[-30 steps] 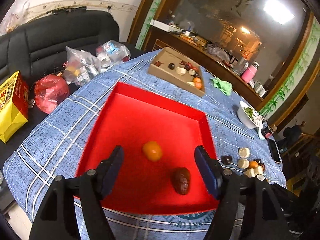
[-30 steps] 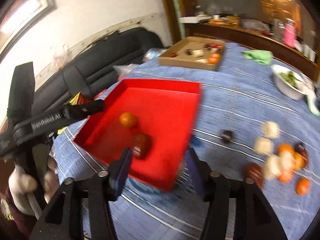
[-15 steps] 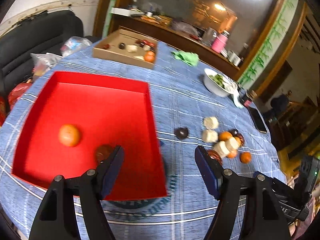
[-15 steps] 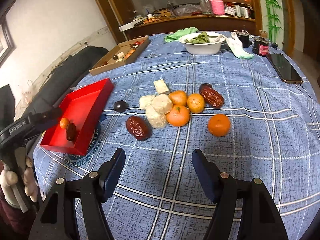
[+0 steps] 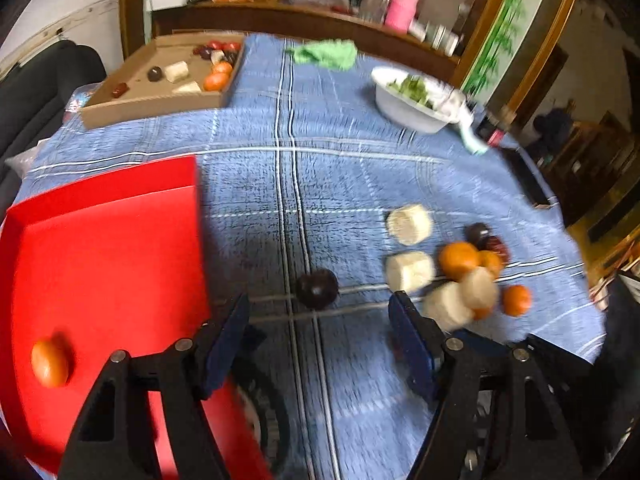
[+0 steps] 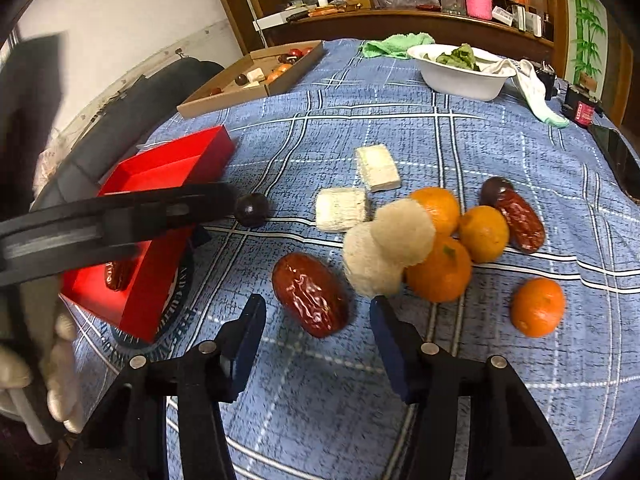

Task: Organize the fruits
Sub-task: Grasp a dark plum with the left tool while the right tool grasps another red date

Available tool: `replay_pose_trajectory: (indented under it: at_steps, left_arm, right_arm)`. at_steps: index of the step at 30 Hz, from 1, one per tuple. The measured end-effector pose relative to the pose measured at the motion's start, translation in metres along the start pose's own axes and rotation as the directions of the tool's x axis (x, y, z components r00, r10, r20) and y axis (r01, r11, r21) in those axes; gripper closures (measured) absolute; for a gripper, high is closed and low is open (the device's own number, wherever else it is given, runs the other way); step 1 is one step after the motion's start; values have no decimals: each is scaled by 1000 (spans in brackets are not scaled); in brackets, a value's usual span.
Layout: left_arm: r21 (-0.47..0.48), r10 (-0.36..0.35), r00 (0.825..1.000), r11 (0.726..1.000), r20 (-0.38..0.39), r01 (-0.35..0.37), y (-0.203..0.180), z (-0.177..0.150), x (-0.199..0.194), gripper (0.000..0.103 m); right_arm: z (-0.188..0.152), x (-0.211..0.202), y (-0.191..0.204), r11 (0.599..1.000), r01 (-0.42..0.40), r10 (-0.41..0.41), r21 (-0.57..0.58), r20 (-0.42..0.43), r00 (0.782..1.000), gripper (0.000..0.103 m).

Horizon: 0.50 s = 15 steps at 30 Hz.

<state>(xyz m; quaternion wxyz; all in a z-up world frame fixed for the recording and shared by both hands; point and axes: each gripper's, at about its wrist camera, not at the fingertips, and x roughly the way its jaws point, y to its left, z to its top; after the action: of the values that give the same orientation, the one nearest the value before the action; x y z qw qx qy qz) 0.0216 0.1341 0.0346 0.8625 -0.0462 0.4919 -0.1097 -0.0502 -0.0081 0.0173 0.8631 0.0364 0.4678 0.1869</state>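
A red tray (image 5: 104, 248) on the blue checked cloth holds an orange (image 5: 50, 362) and a red date (image 6: 118, 274). My left gripper (image 5: 318, 334) is open and empty, just short of a dark round fruit (image 5: 317, 288). My right gripper (image 6: 316, 334) is open and empty, with a big red date (image 6: 310, 294) lying between its fingertips. Right of it lies a heap of oranges (image 6: 440, 270), white puffy pieces (image 6: 374, 266), white blocks (image 6: 340, 210) and another date (image 6: 522, 220).
A cardboard box (image 5: 160, 84) with more fruit stands at the back left. A white bowl (image 6: 460, 70) of greens, a green cloth (image 6: 394, 46), a sock and a phone (image 6: 618, 160) lie at the back right. A black sofa is beyond the table's left edge.
Both grippers have swung right, away from the red tray, and closed in on the loose fruit. The left now faces the dark round fruit, the right the big red date.
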Motion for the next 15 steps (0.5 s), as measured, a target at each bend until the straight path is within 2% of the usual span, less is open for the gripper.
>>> replay_pose_trajectory:
  at_steps: [1,2,5,7,8,9,15]
  left_arm:
    - [6,19,1000,1000,-17,-19,0,3,9,43]
    - [14,29,999,999,-30,-29,-1,4,14,45]
    - [48,74,995,996,-60,-71,-6,6,30,47]
    - [93,106,992,991,-63,-100,-12,3,36,62]
    - [119,136,990,984,-45,-130,-16,2,35,70]
    - [139,138,990,981,-37,-131,-19,0,34,78]
    - [93,78,997,993,-1,-78,-13,-9,14,79]
  right_arm:
    - [1,2,1,1000,3,-3,-2,-3,1000,46]
    - [1,4,2,1000,5,-5,-5,-7,1000,46]
    - [3,8,6,1000,13,-14,-22,-1,1000,49]
    - [4,9,9,999,22,-22,-33,3,1000,59]
    - [4,10,11,999,30,-30,-40,6,1000,60]
    - [4,11,11,999,31,-31,-43,10,999,60]
    - [2,5,9,999,-30,30,-22,24,999,67]
